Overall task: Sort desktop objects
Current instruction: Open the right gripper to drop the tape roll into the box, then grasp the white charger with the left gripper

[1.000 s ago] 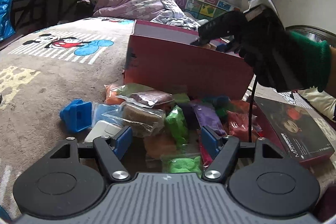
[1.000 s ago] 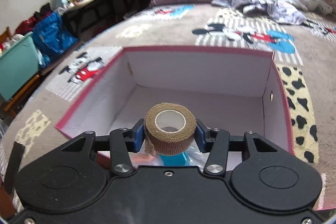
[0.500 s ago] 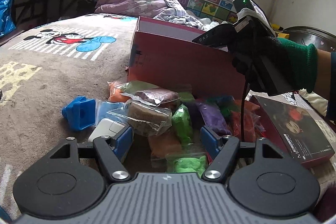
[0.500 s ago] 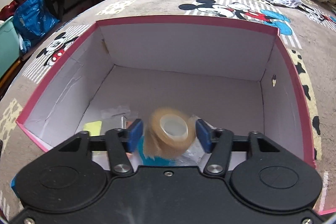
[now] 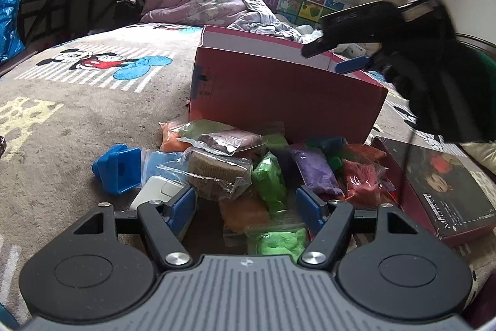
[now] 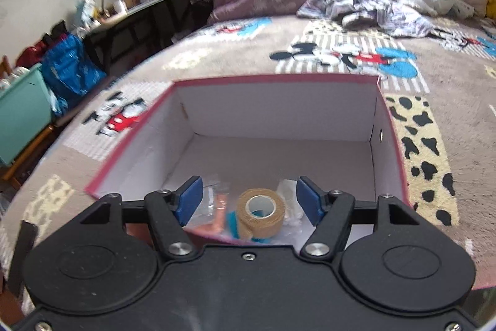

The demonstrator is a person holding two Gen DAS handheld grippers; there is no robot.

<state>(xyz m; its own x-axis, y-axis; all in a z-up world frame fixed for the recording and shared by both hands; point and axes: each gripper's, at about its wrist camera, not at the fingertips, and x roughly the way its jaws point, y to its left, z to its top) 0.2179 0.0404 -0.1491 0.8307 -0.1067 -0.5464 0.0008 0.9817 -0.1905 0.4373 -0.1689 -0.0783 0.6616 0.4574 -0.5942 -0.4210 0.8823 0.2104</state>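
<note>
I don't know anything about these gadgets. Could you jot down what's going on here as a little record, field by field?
Setting: patterned brown bedspread
Container: open red cardboard box with white inside
Inside box: tan roll of bandage tape lying on the box floor among a few small packets
Right gripper: jaws open, empty, above the box's near edge
Left gripper: jaws open, empty, hovering over the pile
Unsorted pile: bagged coloured clay, bagged tan roll, blue plastic block
Beside pile: dark flat box
</note>
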